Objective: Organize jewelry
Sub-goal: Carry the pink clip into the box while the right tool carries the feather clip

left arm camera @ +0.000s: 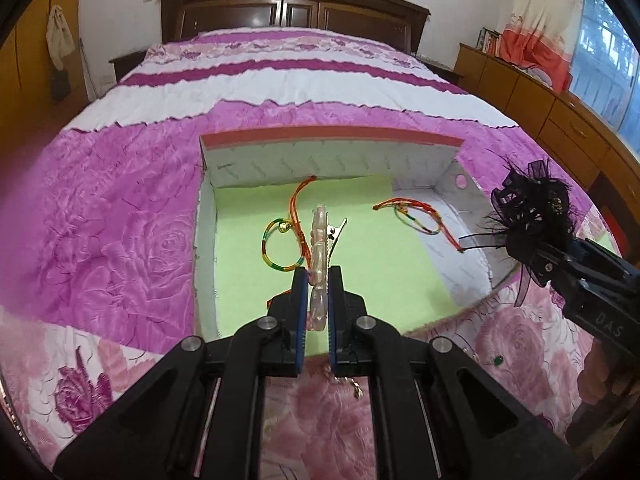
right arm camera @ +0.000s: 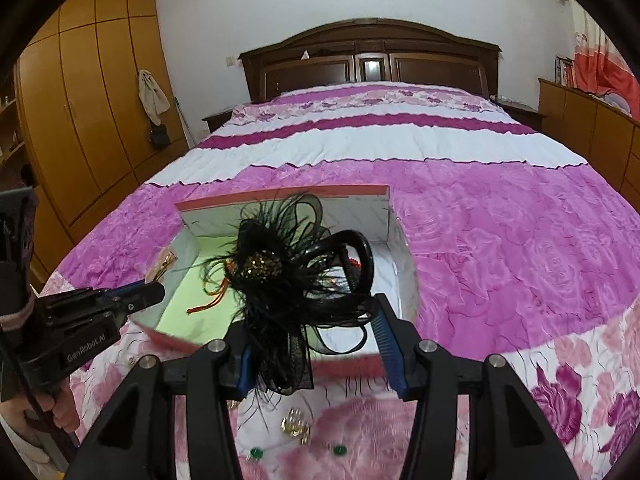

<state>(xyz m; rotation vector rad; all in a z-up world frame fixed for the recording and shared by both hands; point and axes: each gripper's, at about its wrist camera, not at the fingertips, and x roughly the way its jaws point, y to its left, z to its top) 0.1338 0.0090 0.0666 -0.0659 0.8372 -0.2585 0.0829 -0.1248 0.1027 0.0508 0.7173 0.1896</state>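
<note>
Quilted bed (left arm camera: 120,208): left claw (left arm camera: 319,280) pinches glossy clip (left arm camera: 319,240); right claw (right arm camera: 316,320) grips feathery hairpiece (right arm camera: 288,280).

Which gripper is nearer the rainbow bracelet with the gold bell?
Left. The left gripper, shut on a pink hair clip, sits just beside the bracelet. The right gripper, holding a black feathered hair clip, is over the box's far side.

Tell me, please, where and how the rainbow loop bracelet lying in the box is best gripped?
Grip the rainbow loop bracelet on its left arc, coming from above with one finger inside the ring. It lies flat on the green liner, and that side is clear of the orange cord.
</note>
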